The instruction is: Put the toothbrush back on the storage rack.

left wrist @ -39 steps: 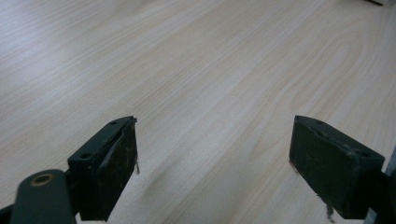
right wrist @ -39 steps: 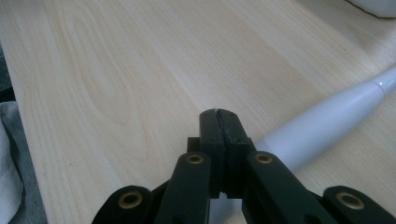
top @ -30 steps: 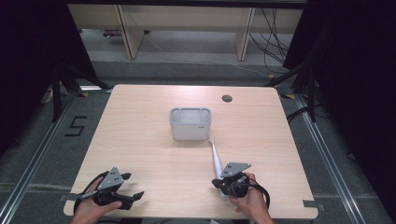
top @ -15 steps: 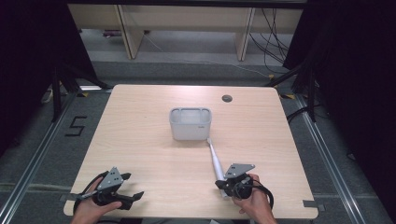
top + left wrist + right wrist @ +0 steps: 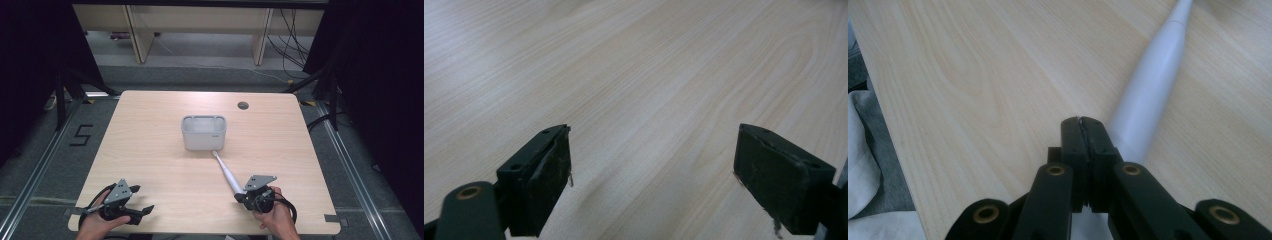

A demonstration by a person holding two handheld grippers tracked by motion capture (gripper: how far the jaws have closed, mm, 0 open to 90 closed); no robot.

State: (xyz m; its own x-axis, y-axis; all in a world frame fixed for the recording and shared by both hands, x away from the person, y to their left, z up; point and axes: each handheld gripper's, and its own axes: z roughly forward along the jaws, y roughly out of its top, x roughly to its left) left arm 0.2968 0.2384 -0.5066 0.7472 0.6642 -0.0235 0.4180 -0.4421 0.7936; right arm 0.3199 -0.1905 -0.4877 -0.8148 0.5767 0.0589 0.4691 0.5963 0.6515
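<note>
A white electric toothbrush lies flat on the wooden table. Its head end points at a grey open-top container in the table's middle. Its thick end reaches my right gripper near the front edge. In the right gripper view the jaws are shut pad to pad with nothing between them. The toothbrush handle runs off just beside them, up and to the right. At the front left corner my left gripper rests low over the wood. It stands open with bare table between its fingers.
A round cable hole sits at the back right of the table. The table's front edge and grey clothing lie close beside the right gripper. Dark frame legs and cables stand on the floor beyond the table.
My right gripper has shifted a little to the right along the front edge. The toothbrush has swung slightly, its head end now further left by the container. The left gripper has stayed put.
</note>
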